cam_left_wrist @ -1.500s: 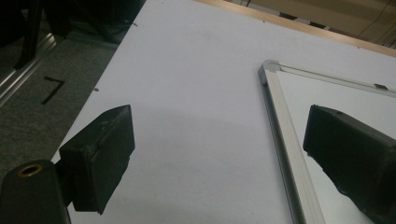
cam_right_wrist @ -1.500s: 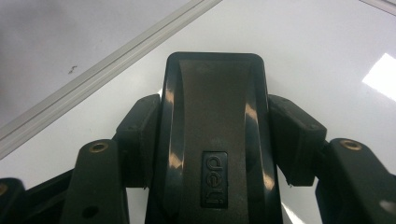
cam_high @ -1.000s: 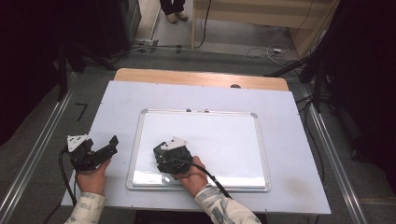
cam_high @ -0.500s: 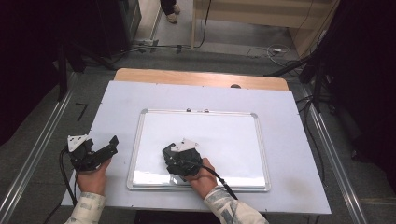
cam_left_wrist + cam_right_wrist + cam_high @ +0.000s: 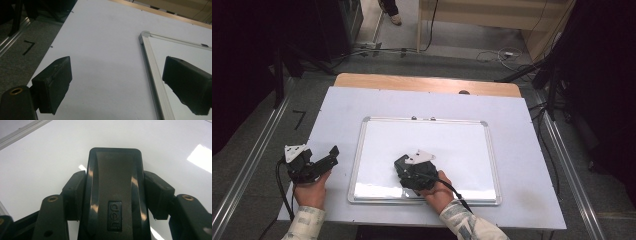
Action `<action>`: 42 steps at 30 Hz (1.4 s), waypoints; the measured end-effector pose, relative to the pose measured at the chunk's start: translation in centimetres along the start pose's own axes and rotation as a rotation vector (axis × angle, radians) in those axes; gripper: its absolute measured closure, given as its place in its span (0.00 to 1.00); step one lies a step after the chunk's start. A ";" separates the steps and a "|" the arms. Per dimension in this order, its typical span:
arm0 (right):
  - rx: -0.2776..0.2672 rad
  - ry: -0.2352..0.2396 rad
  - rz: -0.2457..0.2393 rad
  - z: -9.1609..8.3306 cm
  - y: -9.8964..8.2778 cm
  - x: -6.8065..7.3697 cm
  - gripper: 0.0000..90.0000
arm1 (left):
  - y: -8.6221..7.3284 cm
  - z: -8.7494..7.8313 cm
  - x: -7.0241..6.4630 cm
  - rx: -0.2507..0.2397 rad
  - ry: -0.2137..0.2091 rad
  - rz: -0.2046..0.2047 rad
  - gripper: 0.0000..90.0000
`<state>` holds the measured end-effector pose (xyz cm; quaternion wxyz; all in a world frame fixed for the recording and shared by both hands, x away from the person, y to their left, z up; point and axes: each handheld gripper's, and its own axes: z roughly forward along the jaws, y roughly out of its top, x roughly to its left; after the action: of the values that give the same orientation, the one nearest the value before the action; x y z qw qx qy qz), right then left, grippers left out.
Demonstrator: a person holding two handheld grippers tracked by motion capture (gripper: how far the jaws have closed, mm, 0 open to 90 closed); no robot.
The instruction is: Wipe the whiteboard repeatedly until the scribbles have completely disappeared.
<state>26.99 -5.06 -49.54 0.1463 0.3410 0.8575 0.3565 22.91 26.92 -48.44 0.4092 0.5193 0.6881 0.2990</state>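
A white whiteboard [image 5: 452,137] in a silver frame lies flat in the middle of the table. My right gripper [image 5: 406,169] hovers over its lower middle, shut on a black board eraser [image 5: 115,192] with a logo on its back. The eraser points down at the glossy whiteboard surface [image 5: 45,157]. My left gripper [image 5: 321,161] stays on the table, left of the board, open with nothing between its jaws. In the left gripper view my left gripper [image 5: 117,82] straddles the whiteboard's left frame edge [image 5: 150,67].
The table [image 5: 532,165] is covered in pale white sheet, with a wooden strip [image 5: 427,82] along its far edge. Cables and stands lie on the floor beyond. Metal rails [image 5: 252,165] run along both sides of the table.
My right gripper has slid to the right across the lower part of the whiteboard with the eraser in it. The left gripper has stayed where it was.
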 end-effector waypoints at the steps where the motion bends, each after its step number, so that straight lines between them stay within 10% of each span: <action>1: -0.001 -0.002 0.004 -0.1 -0.1 -0.2 0.43 | 0.0 0.0 0.0 0.001 0.000 0.000 0.11; 42: -0.001 -0.052 0.046 -4.0 -3.9 -5.4 0.43 | 0.0 0.1 -0.1 0.004 0.003 0.007 0.11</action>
<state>27.09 -12.80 -49.46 0.1603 0.3696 0.8451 0.3514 22.98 26.82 -48.50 0.4062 0.5221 0.6876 0.2995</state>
